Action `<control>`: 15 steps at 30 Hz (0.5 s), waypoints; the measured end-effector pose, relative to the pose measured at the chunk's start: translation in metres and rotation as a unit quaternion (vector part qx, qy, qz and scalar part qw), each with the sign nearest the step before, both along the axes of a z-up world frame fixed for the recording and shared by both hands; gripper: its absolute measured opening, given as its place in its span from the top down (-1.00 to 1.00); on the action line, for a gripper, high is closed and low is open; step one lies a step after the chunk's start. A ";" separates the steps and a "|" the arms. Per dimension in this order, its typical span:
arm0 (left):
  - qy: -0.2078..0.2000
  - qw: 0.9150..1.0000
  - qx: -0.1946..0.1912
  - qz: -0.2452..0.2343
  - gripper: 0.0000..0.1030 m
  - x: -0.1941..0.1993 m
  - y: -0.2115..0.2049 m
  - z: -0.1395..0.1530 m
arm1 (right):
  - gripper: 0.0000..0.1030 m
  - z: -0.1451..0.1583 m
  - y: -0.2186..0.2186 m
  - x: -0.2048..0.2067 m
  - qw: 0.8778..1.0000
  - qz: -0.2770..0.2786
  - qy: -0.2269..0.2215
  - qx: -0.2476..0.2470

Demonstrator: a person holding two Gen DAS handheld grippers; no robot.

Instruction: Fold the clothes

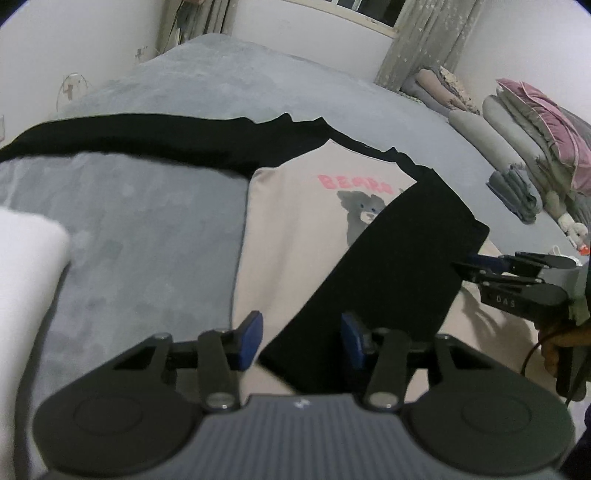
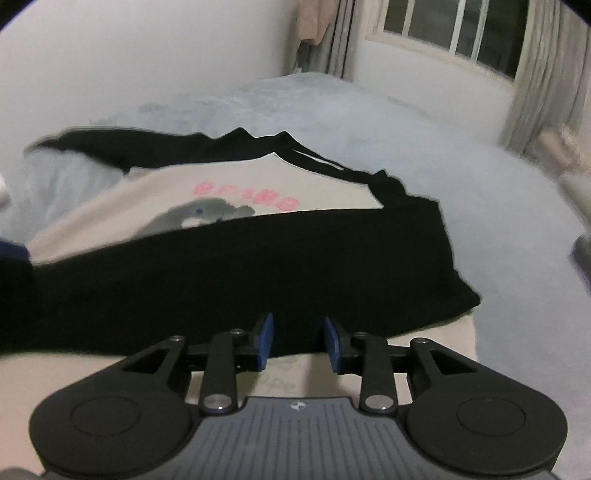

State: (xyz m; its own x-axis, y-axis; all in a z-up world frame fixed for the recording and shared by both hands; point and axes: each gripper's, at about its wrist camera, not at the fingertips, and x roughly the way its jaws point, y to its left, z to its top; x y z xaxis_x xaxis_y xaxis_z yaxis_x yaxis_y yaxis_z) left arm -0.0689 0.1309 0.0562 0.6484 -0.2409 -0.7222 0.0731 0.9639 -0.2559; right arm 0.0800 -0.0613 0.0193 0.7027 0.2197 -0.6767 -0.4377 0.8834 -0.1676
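Note:
A beige shirt (image 1: 295,229) with black raglan sleeves and a pink-lettered bear print (image 1: 362,206) lies flat on the bed. One black sleeve (image 1: 388,266) is folded diagonally across the body; the other sleeve (image 1: 129,136) stretches out to the left. My left gripper (image 1: 301,325) hovers open just over the folded sleeve's lower end, nothing between its fingers. My right gripper (image 1: 476,269) reaches in from the right beside that sleeve's edge. In the right wrist view the right gripper (image 2: 298,326) is open at the near edge of the folded sleeve (image 2: 258,266), with beige fabric beneath it.
The grey blanket (image 1: 147,221) covers the whole bed. Folded bedding and pillows (image 1: 535,140) are stacked along the right side, with a small plush toy (image 1: 572,229) below them. A white object (image 1: 26,251) sits at the left edge. A curtained window (image 2: 461,33) is behind.

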 end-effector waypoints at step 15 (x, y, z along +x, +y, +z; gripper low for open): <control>-0.027 0.997 0.053 -0.044 0.36 -0.077 0.018 0.002 | 0.42 0.005 -0.062 -0.095 0.998 -0.004 0.047 0.048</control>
